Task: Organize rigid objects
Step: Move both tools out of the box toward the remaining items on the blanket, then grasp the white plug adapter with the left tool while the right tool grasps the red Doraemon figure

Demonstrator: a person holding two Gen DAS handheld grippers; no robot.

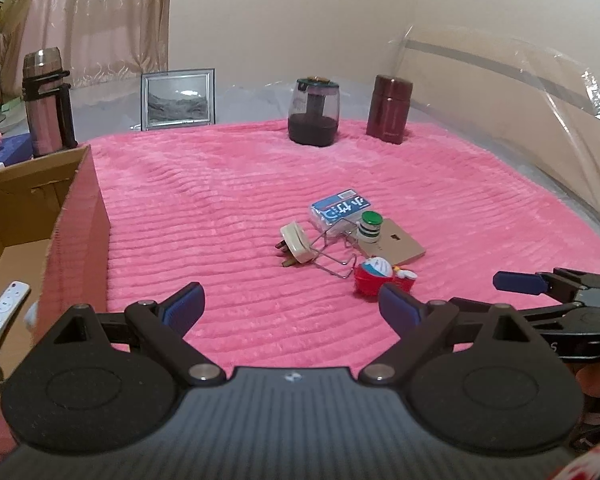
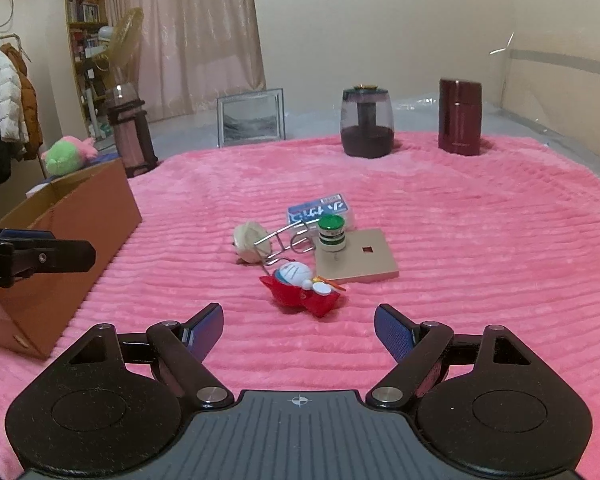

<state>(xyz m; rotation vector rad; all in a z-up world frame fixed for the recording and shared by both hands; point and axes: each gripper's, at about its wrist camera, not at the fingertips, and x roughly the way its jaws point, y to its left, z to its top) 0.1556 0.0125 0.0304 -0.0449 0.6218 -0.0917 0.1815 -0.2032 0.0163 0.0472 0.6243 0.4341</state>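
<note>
A small heap lies mid-blanket: a red-and-white cat toy (image 2: 302,286) (image 1: 374,276), a cream wall plug (image 1: 296,244) (image 2: 249,240), a bent wire holder (image 1: 336,250) (image 2: 288,242), a green-capped bottle (image 1: 370,226) (image 2: 331,233), a tan flat square box (image 1: 400,242) (image 2: 360,260) and a blue-labelled clear case (image 1: 342,210) (image 2: 322,209). My left gripper (image 1: 290,308) is open and empty, short of the heap. My right gripper (image 2: 299,330) is open and empty, just in front of the toy. An open cardboard box (image 1: 40,216) (image 2: 72,232) stands at left with a white remote (image 1: 2,316) inside.
A dark glass jar (image 1: 314,112) (image 2: 367,122) and a maroon flask (image 1: 389,108) (image 2: 459,116) stand at the blanket's far edge. A picture frame (image 1: 178,98) (image 2: 252,116) and a pink thermos (image 1: 46,102) (image 2: 130,132) stand behind. The pink blanket (image 1: 220,208) (image 2: 480,240) covers the surface.
</note>
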